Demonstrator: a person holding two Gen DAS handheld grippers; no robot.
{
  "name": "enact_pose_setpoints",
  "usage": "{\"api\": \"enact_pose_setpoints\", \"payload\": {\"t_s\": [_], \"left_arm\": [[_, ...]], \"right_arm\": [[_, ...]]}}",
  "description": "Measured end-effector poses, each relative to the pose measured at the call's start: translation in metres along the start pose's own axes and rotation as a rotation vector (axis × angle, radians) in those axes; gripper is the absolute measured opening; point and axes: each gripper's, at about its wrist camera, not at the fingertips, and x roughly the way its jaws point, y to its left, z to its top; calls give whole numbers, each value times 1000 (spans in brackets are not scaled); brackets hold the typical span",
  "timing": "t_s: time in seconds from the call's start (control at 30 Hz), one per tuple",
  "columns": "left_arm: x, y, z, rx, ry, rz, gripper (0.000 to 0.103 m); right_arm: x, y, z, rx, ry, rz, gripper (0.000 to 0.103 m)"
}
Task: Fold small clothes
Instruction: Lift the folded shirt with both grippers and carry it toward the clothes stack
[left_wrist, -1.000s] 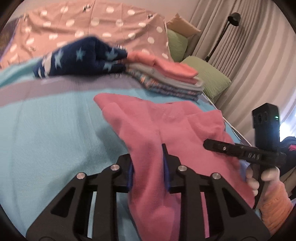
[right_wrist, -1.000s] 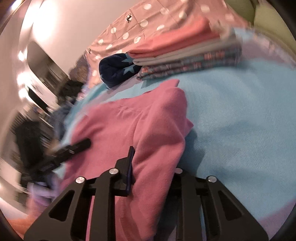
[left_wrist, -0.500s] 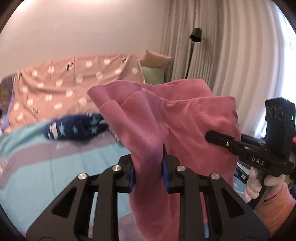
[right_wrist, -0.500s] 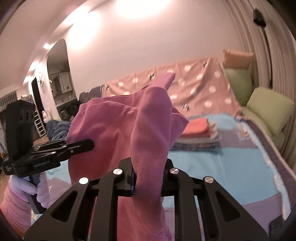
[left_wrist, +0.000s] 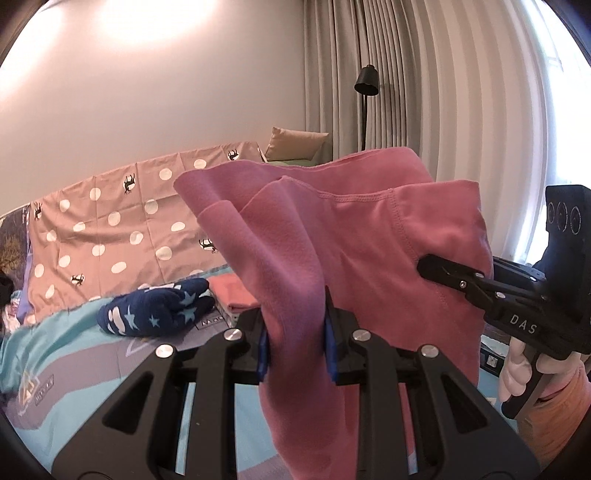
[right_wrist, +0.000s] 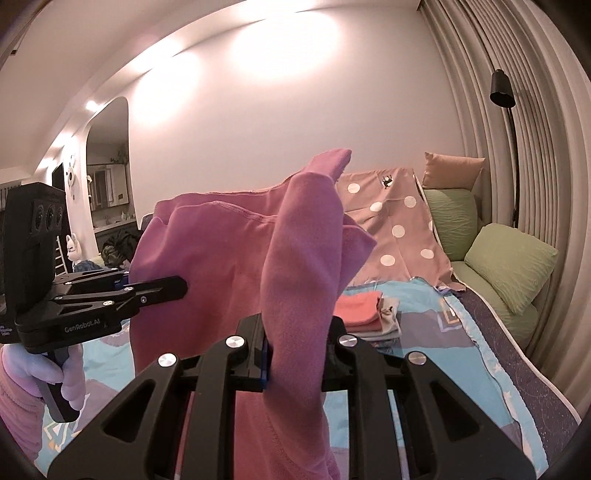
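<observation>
1. Both grippers are clamped on the pink garment (left_wrist: 369, 236): the left gripper (left_wrist: 297, 332) has a bunched edge pinched between nearly closed jaws, and the right gripper (right_wrist: 295, 343) pinches another bunched edge the same way. The garment hangs in the air between them, above the blue bedspread (right_wrist: 424, 332).
2. Each grip takes a thick roll of cloth, not a flat edge, so one layer could slide out and the garment would sag to one side.
3. Several layers droop unevenly at the top; laid down like this, it would likely crease or fold crooked.
4. Lowering carelessly could drag the hem over the folded stack (right_wrist: 365, 314) or the navy star garment (left_wrist: 155, 310) and upset them.
</observation>
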Motion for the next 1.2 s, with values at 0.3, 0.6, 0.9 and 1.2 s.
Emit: {"api": "enact_pose_setpoints", "payload": {"t_s": [0.3, 0.6, 0.9, 1.2], "left_arm": [[51, 17, 20, 24, 31, 23, 23], [99, 42, 55, 62, 12, 52, 23], [153, 70, 80, 41, 19, 62, 23], [205, 87, 111, 60, 33, 111, 23]], "right_arm": [[46, -25, 8, 28, 26, 0, 17], [98, -44, 35, 7, 12, -33, 17], [153, -70, 59, 34, 29, -40, 17], [201, -84, 84, -8, 42, -85, 17]]}}
